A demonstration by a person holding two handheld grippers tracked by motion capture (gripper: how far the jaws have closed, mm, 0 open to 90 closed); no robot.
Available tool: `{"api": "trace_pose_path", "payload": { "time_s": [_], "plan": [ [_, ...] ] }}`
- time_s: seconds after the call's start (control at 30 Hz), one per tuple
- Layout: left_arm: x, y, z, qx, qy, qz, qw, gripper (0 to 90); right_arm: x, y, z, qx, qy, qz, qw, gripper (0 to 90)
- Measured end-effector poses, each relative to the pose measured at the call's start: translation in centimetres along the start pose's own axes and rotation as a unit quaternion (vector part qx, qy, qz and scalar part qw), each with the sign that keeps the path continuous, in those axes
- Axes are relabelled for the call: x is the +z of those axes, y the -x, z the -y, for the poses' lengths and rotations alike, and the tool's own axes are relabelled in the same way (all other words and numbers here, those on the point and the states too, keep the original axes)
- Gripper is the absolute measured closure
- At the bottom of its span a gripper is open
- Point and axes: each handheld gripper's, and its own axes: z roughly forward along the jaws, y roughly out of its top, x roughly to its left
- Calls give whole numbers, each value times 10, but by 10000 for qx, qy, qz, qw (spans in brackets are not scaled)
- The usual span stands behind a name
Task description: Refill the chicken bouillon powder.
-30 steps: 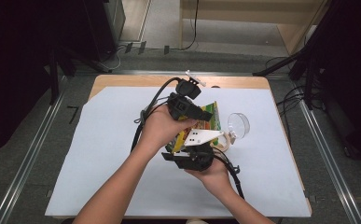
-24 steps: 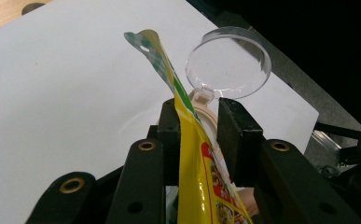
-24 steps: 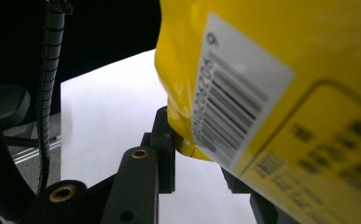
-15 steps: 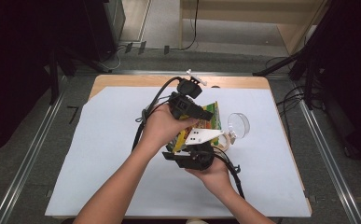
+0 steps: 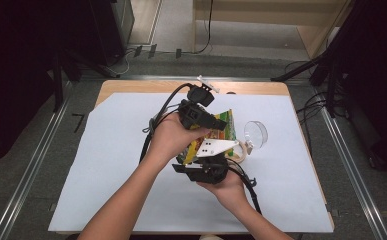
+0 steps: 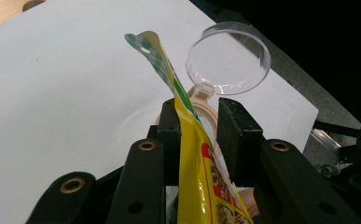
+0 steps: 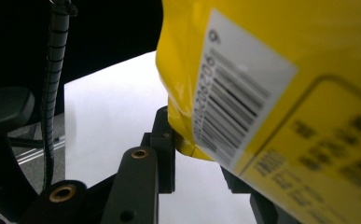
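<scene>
Mid-handling of a yellow printed plastic pouch (image 6: pixel 194 154), held up above the white-covered bench (image 5: pixel 106 165) by both tools. Left hand-held gripper (image 6: pixel 199 126) partly closed around the pouch's thin upper edge, pouch against one jaw, a gap at the other. Right hand-held gripper (image 7: pixel 194 147) clamped on the lower corner beside the barcode label, apparently, though the far jaw is hidden. Just beyond, a beige container with a hinged clear round lid (image 6: pixel 228 58) flipped open. Next, probably: tipping or lowering the pouch toward that opening, keeping both grips steady.

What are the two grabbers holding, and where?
Both hold the yellow packet: the left gripper has its thin upper edge between its jaws, the right gripper a lower corner.
</scene>
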Motion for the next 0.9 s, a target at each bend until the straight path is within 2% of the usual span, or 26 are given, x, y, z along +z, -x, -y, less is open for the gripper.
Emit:
{"api": "trace_pose_path", "payload": {
  "time_s": [0.63, 0.9],
  "plan": [
    [-6, 1, 7, 27, 7, 0, 10000, 717, 3, -8, 0, -33, -21, -61, 10000, 709],
    [-4, 0, 6, 11, 36, 17, 10000, 717, 2, -5, 0, -58, -41, -26, 10000, 714]
  ]
}}
